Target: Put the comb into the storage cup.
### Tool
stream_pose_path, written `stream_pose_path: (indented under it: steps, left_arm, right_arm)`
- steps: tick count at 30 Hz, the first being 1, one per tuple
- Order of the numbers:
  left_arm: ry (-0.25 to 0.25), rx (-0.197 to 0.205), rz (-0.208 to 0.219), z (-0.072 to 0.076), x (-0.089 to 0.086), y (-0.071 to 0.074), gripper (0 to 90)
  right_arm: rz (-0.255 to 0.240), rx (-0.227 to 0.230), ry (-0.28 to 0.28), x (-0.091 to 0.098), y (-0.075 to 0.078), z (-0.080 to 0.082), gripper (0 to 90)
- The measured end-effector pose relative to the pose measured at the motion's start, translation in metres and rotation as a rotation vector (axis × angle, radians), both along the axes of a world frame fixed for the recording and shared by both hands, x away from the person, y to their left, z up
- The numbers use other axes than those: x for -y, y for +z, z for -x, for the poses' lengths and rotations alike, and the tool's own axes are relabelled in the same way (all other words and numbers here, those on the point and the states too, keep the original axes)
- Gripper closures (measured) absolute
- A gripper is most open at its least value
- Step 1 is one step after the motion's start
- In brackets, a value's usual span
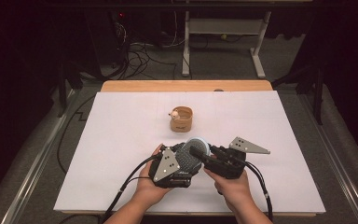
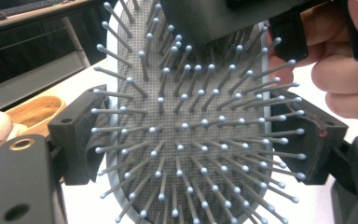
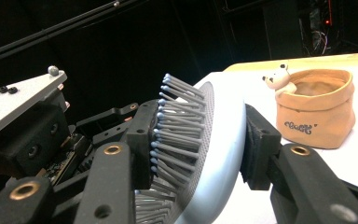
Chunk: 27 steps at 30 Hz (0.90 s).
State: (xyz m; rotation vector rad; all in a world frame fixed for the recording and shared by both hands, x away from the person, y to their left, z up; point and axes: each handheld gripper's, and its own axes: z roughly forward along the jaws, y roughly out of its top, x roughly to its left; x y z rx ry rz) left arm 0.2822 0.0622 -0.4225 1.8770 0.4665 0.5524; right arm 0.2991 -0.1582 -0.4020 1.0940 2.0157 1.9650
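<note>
Near pouch [image 1: 181,118], brush [image 1: 192,153] held by both: left gripper [image 2: 191,140] clamps head's edges, right gripper [image 3: 200,149] closed across bristles and back.

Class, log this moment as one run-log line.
left gripper: shut on hairbrush | right gripper: shut on hairbrush | pouch: untouched

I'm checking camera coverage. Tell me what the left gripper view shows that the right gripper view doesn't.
Left gripper view alone: the brush's bristle face head-on, and the person's fingers on the other hand-held gripper. Right gripper view alone: the brush's smooth pale-blue back, the lettering on the pouch, and a grey three-cornered plate. Both: the hairbrush clamped between black jaws, the tan pouch and its small white bear.
</note>
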Motion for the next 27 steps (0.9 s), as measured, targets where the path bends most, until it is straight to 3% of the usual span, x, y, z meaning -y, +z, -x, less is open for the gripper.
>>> stream_pose_path:
  steps: [18,27]
  left_arm:
    - [0.001,0.002,0.001,-0.0005,0.0004,0.0006,20.5]
    - [-0.024,-0.043,0.039,-0.0046,-0.0006,-0.0005,16.5]
  right_arm:
    - [-0.022,-0.020,-0.011,0.0003,0.0005,-0.0006,60.1]
    - [-0.015,0.012,-0.009,-0.0001,0.0041,0.0022,60.6]
